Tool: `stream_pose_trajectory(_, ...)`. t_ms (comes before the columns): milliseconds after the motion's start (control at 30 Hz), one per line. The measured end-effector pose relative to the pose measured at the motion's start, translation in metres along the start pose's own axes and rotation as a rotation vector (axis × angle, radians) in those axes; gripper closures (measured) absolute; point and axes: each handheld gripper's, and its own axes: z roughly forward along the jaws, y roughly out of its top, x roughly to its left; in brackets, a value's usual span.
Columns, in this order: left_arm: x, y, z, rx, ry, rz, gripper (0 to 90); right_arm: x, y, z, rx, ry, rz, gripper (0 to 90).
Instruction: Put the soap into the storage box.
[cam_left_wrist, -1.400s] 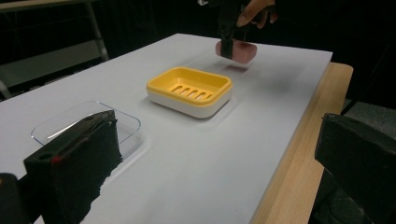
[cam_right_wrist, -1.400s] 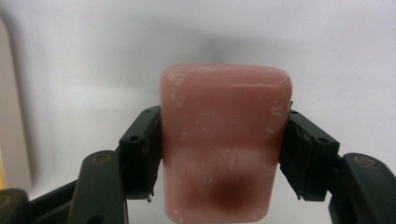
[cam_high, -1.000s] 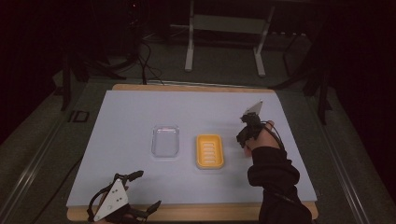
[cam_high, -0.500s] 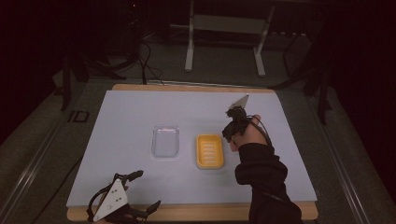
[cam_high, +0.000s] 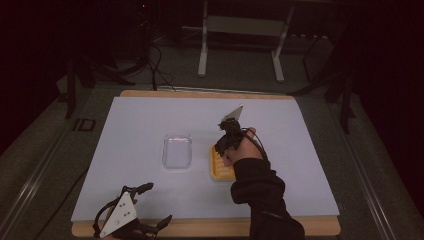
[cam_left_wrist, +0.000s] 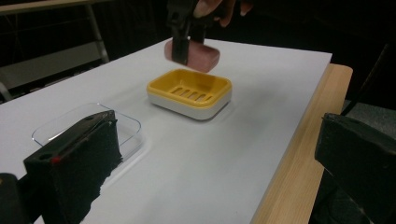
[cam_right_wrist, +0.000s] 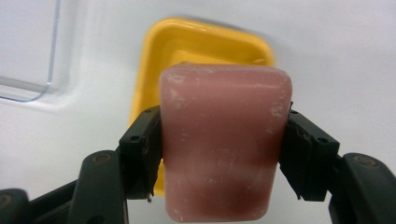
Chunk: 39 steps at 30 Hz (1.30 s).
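Note:
A pink bar of soap (cam_right_wrist: 224, 140) is clamped between the jaws of my right gripper (cam_right_wrist: 224, 149), which is shut on it. The bar hangs just above the far end of a yellow soap dish (cam_high: 220, 162) (cam_left_wrist: 189, 93) (cam_right_wrist: 196, 46) on the white table. In the left gripper view the soap (cam_left_wrist: 198, 53) floats a little over the dish, held from above by the right gripper (cam_left_wrist: 182, 44). My left gripper (cam_high: 150, 207) rests at the table's near left edge, jaws wide open with nothing between them.
A clear plastic lid or tray (cam_high: 177, 150) (cam_left_wrist: 86, 126) lies flat left of the dish. The white sheet (cam_high: 300, 150) covers a wooden board whose edge (cam_left_wrist: 299, 140) runs along the near side. Metal stand legs (cam_high: 240, 50) rise beyond the table.
My right gripper has carried the soap leftward from the table's right side to above the yellow dish. The left gripper has stayed put.

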Motion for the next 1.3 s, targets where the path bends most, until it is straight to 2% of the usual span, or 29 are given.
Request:
stream_pose_trajectory(167, 0.000, 0.000, 0.000, 0.001, -0.002, 0.000, 0.5, 0.010, -0.002, 0.011, -0.007, 0.019, 0.015, 36.8)
stream_pose_trajectory(400, 0.000, 0.000, 0.000, 0.001, -0.003, 0.003, 0.6, 0.010, -0.006, 0.032, 0.011, 0.026, 0.053, 36.7)
stream_pose_trajectory(600, 0.000, 0.000, 0.000, 0.001, -0.004, 0.004, 0.6, 0.013, -0.006, 0.044, 0.029, 0.026, 0.059, 36.7)
stream_pose_trajectory(700, 0.000, 0.000, 0.000, 0.001, -0.005, 0.005, 0.6, 0.013, -0.005, 0.048, 0.029, 0.014, 0.066, 36.7)
stream_pose_trajectory(900, -0.001, 0.000, 0.000, 0.004, -0.007, 0.006, 0.6, 0.010, -0.005, 0.050, 0.033, 0.029, 0.084, 36.3)
stream_pose_trajectory(967, -0.001, 0.000, 0.000, 0.005, -0.007, 0.006, 0.5, 0.009, -0.004, 0.049, 0.031, 0.039, 0.087, 33.7)
stream_pose_trajectory(1133, 0.000, 0.000, 0.001, 0.005, -0.009, 0.003, 0.6, 0.007, -0.001, 0.034, -0.009, 0.036, 0.052, 31.8)
stream_pose_trajectory(1300, 0.000, 0.000, 0.001, 0.010, -0.010, 0.003, 0.6, 0.008, -0.003, 0.024, -0.035, 0.050, -0.073, 25.8)
